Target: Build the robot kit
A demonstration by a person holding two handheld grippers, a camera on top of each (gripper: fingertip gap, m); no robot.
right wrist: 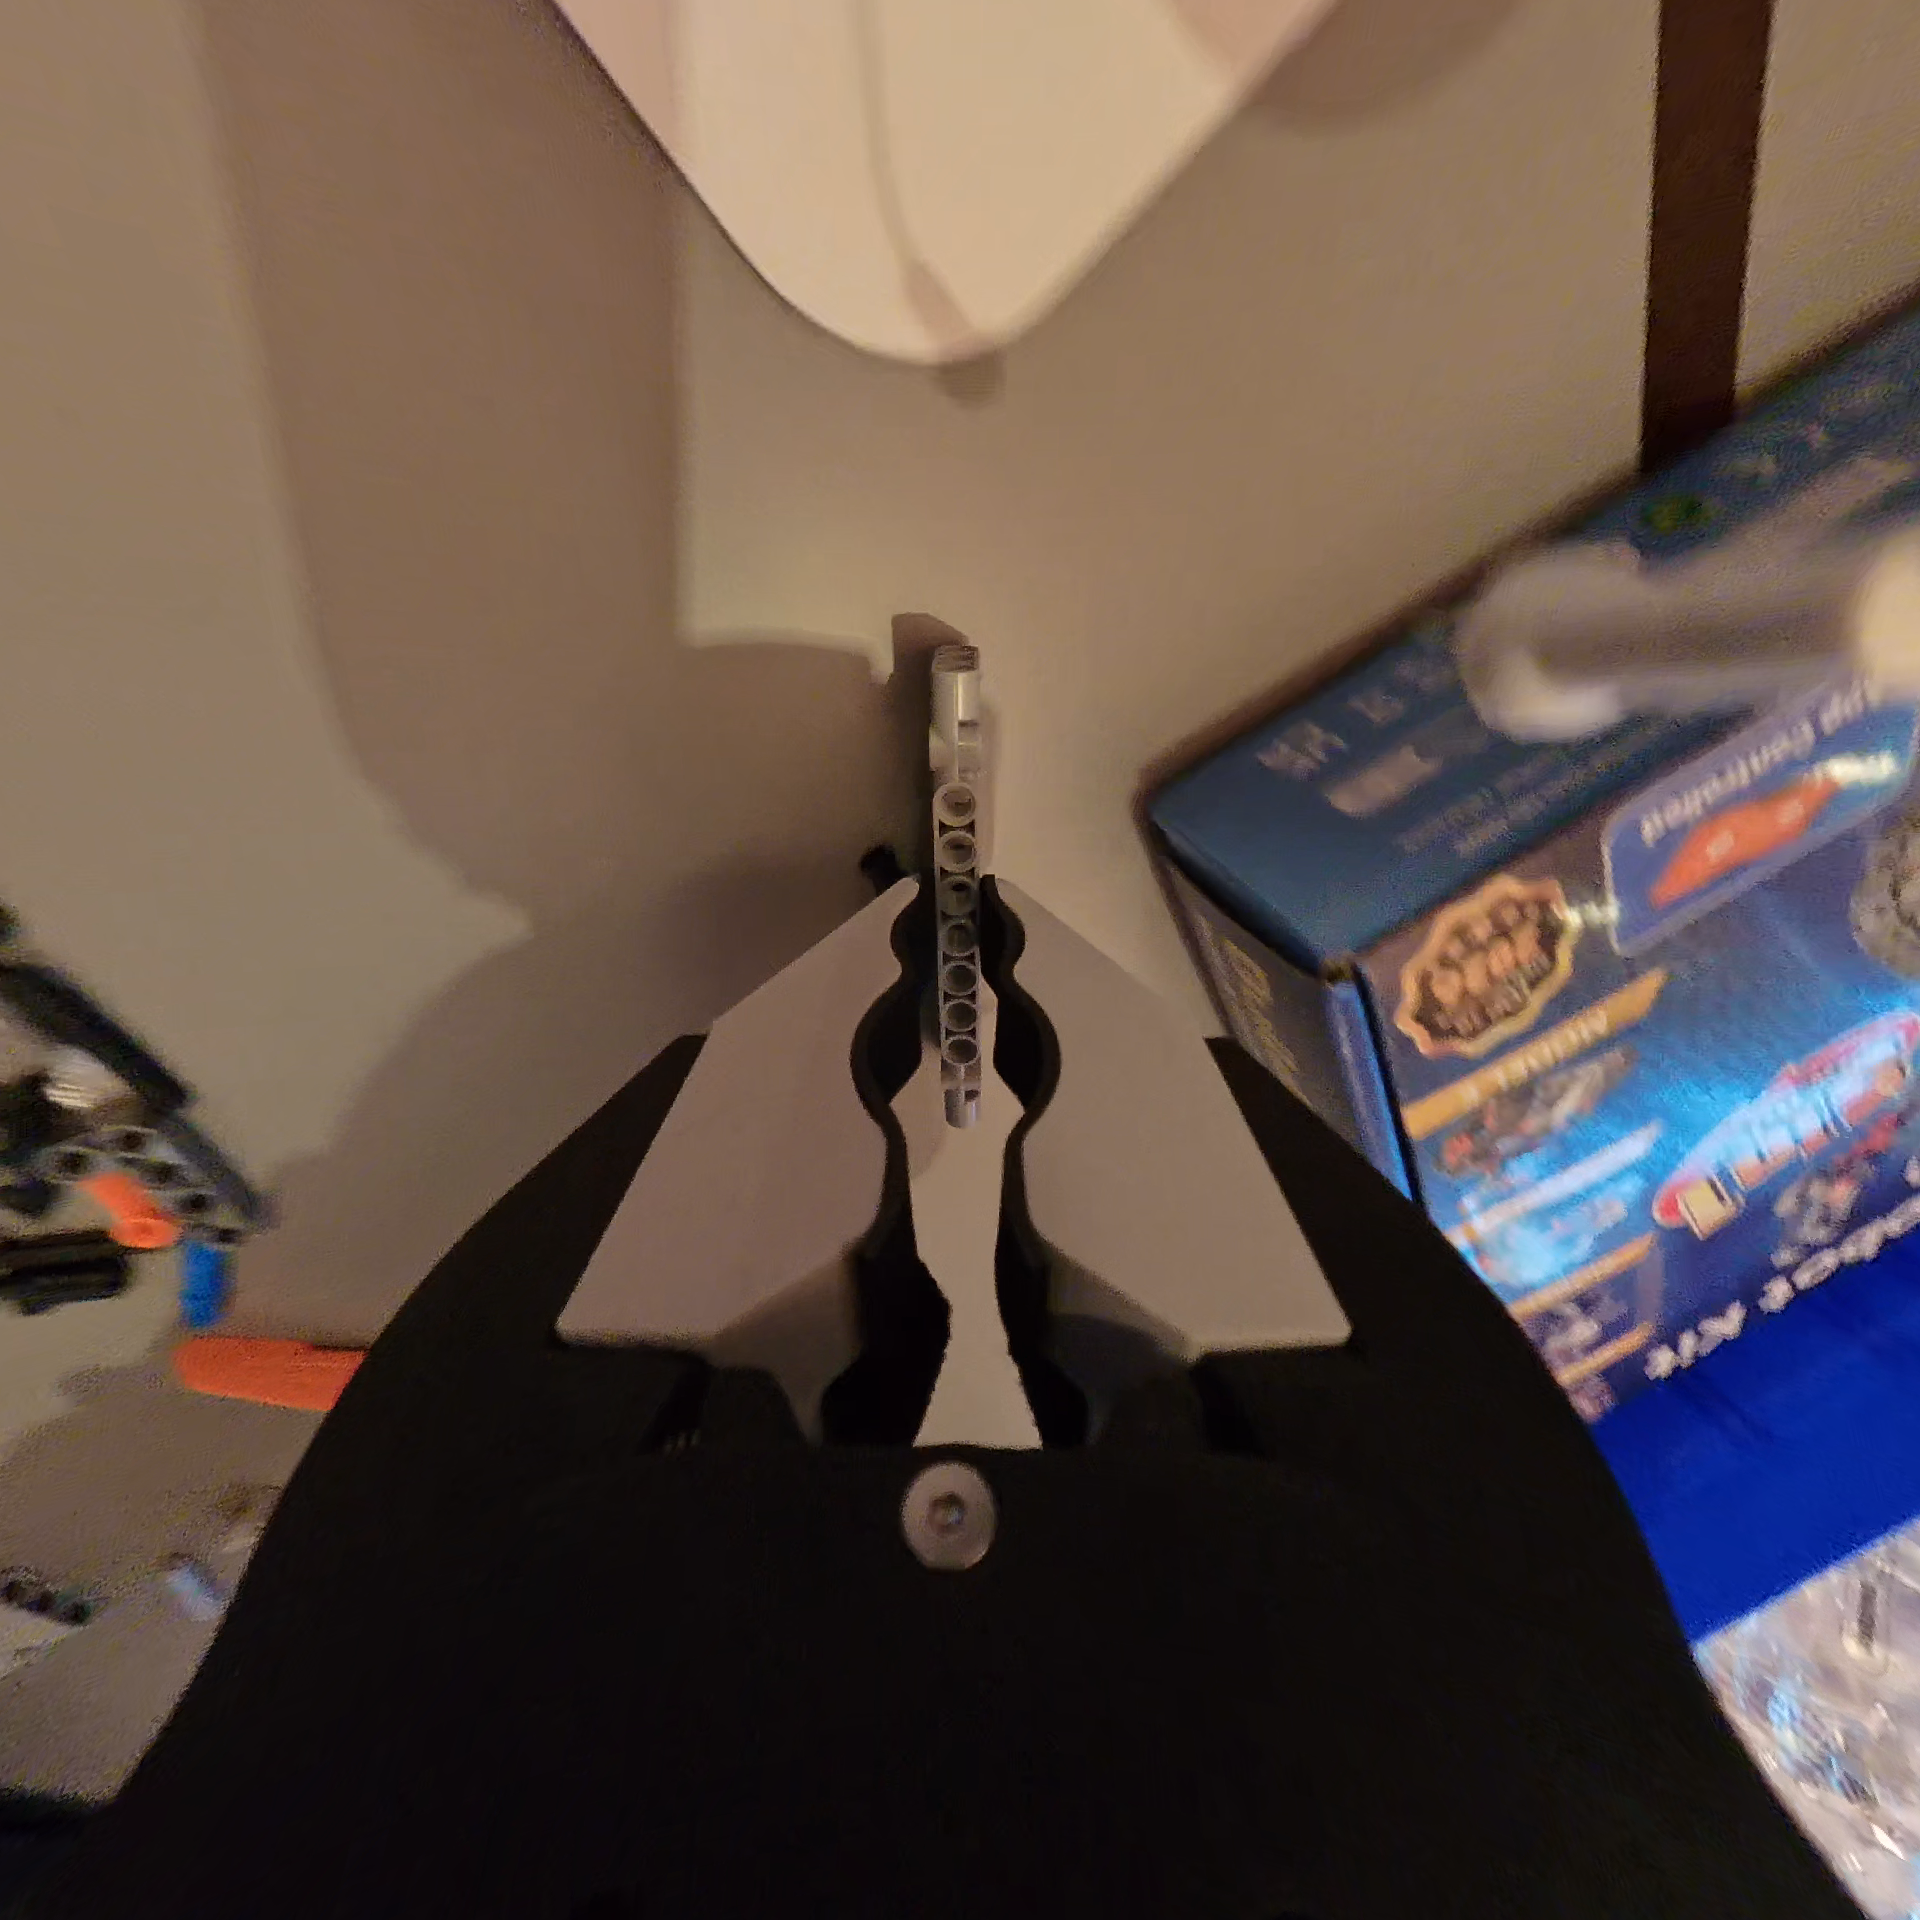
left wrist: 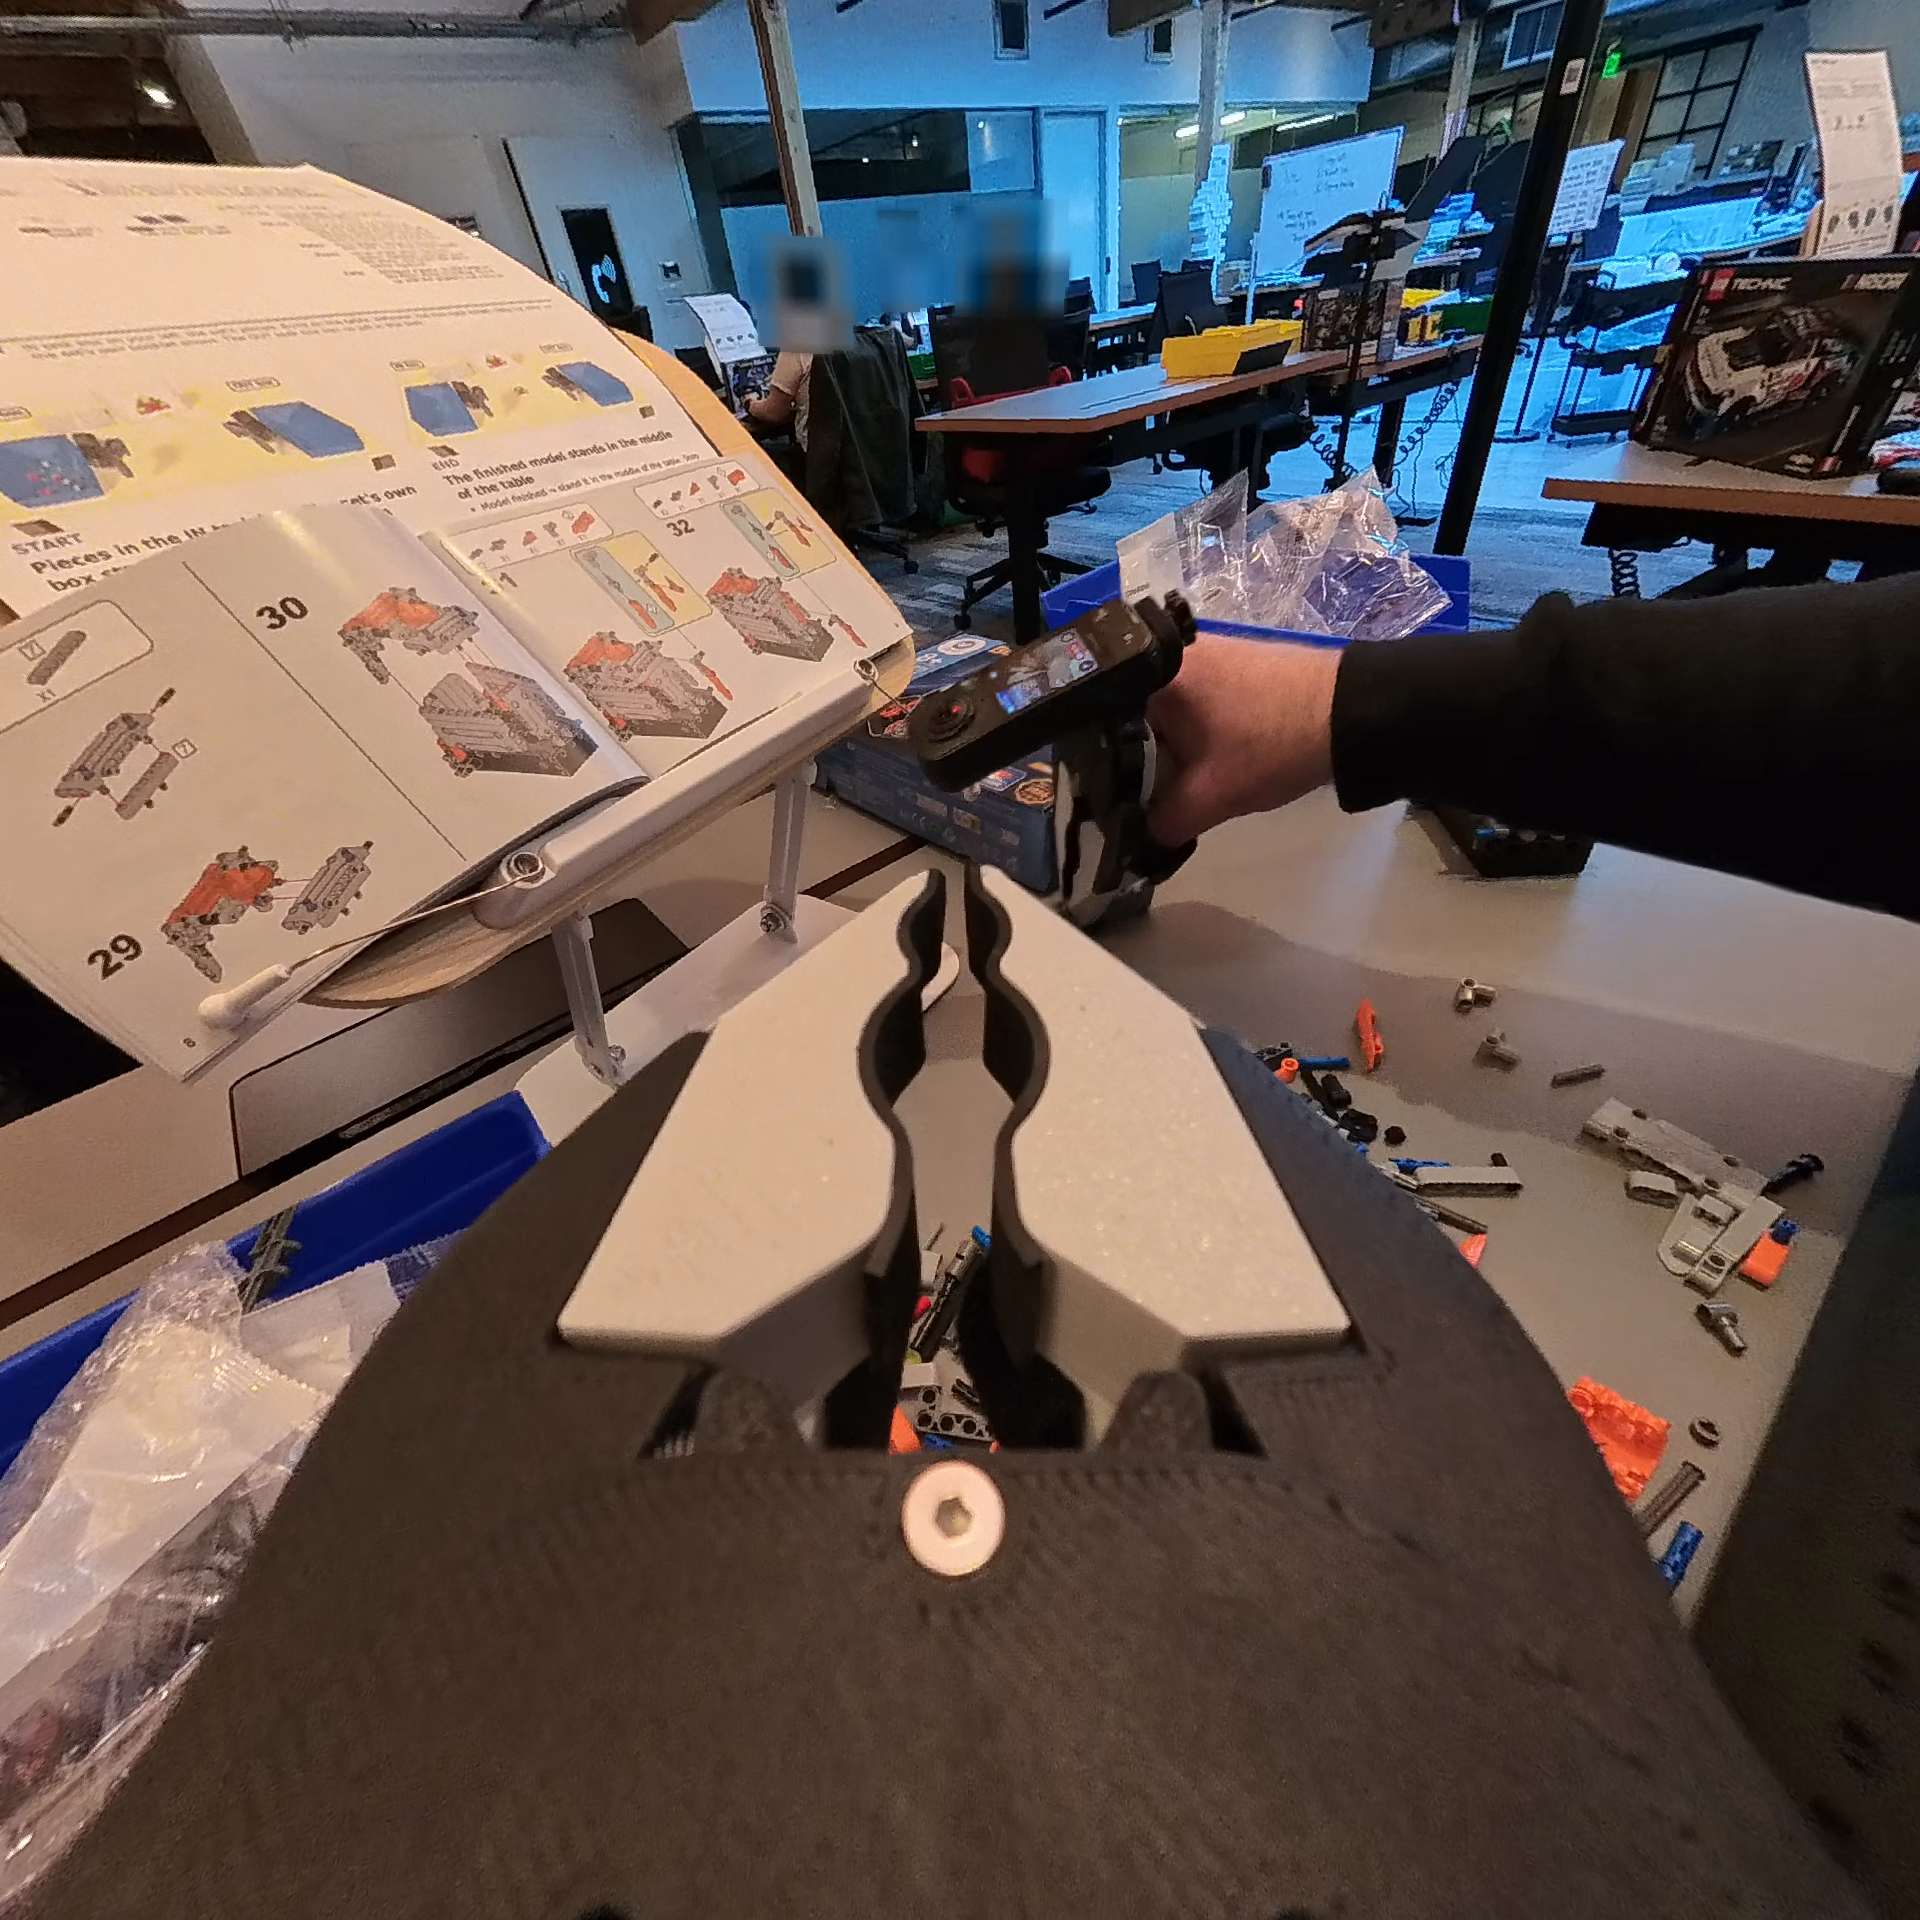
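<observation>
Right claw (right wrist: 951, 883), clamped on grey holed beam (right wrist: 958, 914) above surface (right wrist: 416, 520)
Left claw (left wrist: 956, 914) nearly closed, empty, over loose parts (left wrist: 1455, 1174); judgement: keep grip square, beam upright, clear of blue box (right wrist: 1558, 935)

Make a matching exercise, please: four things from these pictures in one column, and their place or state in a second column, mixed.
Things
1. grey holed beam
2. instruction booklet
3. blue box
4. loose small parts

Places or states
a. scattered on the table, right of the left gripper
b. open on a tilted stand
c. held between the jaws of the right gripper
d. lying on the table, right of the right gripper

Pairs: 1-c, 2-b, 3-d, 4-a
</observation>
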